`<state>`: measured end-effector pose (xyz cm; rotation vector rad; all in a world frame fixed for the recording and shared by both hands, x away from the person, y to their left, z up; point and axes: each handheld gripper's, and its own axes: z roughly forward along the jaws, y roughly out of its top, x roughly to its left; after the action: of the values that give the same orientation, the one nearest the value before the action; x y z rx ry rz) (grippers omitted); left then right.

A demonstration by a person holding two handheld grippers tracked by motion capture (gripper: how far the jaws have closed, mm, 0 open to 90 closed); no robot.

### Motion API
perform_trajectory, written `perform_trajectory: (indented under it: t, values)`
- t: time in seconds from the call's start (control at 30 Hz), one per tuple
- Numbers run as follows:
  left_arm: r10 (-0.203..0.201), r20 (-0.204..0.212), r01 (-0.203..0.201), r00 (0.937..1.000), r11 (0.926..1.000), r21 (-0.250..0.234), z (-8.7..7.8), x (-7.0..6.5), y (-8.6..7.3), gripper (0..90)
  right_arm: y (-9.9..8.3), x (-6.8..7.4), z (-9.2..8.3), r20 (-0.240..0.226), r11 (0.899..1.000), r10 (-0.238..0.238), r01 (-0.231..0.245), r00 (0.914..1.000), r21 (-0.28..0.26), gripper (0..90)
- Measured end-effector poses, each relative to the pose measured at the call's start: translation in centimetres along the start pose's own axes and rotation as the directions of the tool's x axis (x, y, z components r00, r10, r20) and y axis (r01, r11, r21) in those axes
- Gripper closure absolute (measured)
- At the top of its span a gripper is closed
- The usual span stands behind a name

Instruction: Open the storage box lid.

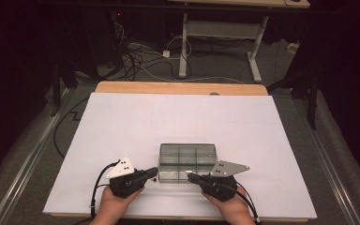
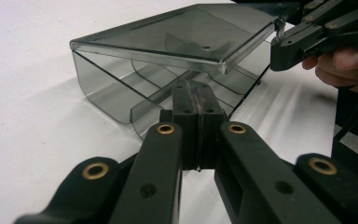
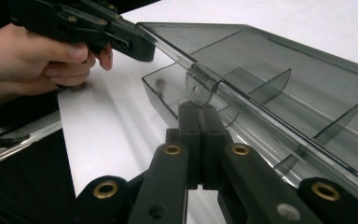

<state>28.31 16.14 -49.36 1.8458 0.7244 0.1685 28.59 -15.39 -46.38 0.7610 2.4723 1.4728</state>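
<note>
A smoky clear plastic box [image 1: 187,161] with inner dividers sits on the white table near its front edge. Its lid [image 2: 186,35] stands tilted above the tray, with a gap at the front. My left gripper [image 1: 153,173] is shut, its tips [image 2: 196,91] at the box's front left corner, under the lid's edge. My right gripper [image 1: 190,176] is also shut, and its tips [image 3: 198,108] meet the round tab [image 3: 198,91] on the lid's front edge. I see nothing between either pair of jaws. Each gripper view shows the other gripper [image 2: 291,46] [image 3: 130,44] at the lid.
A white sheet covers the table [image 1: 136,122], with a wooden strip [image 1: 178,87] along its far edge. Beyond it lie floor cables [image 1: 145,56] and another table's white legs [image 1: 185,42]. The box is the one object on the sheet.
</note>
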Motion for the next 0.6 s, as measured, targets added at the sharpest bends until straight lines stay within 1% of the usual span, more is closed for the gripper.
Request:
perform_trajectory:
  t: [0.1, 0.13, 0.2, 0.23, 0.43, 0.57, 0.6]
  values:
    - [0.001, 0.003, -0.001, 1.0000, 1.0000, 0.002, 0.2, -0.1, 0.1, 87.4, 0.1, 0.1, -0.1, 0.000, 1.000, -0.001, 0.001, 1.0000, -0.005, 90.0]
    - [-0.006, 0.016, 0.007, 0.9998, 1.0000, -0.005, 0.2, -0.1, 0.1, 87.4, 0.1, 0.1, -0.2, 0.001, 1.000, -0.003, 0.003, 1.0000, -0.008, 90.0]
    - [-0.009, 0.024, 0.009, 0.9997, 0.9998, -0.016, 0.2, -0.2, 0.2, 87.4, 0.2, 0.1, -0.2, 0.000, 1.000, -0.002, 0.002, 1.0000, -0.015, 90.0]
    - [-0.002, 0.023, 0.002, 0.9997, 0.9999, -0.015, 0.2, -0.3, 0.3, 87.4, 0.2, 0.1, -0.2, 0.000, 1.000, -0.002, 0.002, 1.0000, -0.015, 90.0]
    - [-0.007, 0.033, 0.008, 0.9994, 0.9996, -0.026, 0.4, -0.2, 0.5, 87.3, 0.1, 0.2, -0.4, 0.003, 1.000, 0.001, -0.001, 1.0000, -0.014, 90.0]
    - [0.003, 0.037, -0.002, 0.9993, 0.9998, -0.022, 0.5, -0.3, 0.7, 87.3, -0.2, 0.1, -0.9, 0.016, 1.000, 0.008, -0.008, 0.9998, -0.019, 90.0]
    - [0.006, 0.039, -0.005, 0.9992, 0.9997, -0.024, 0.6, -0.2, 0.8, 87.4, -0.3, 0.0, -1.3, 0.028, 1.000, 0.010, -0.010, 0.9995, -0.024, 90.0]
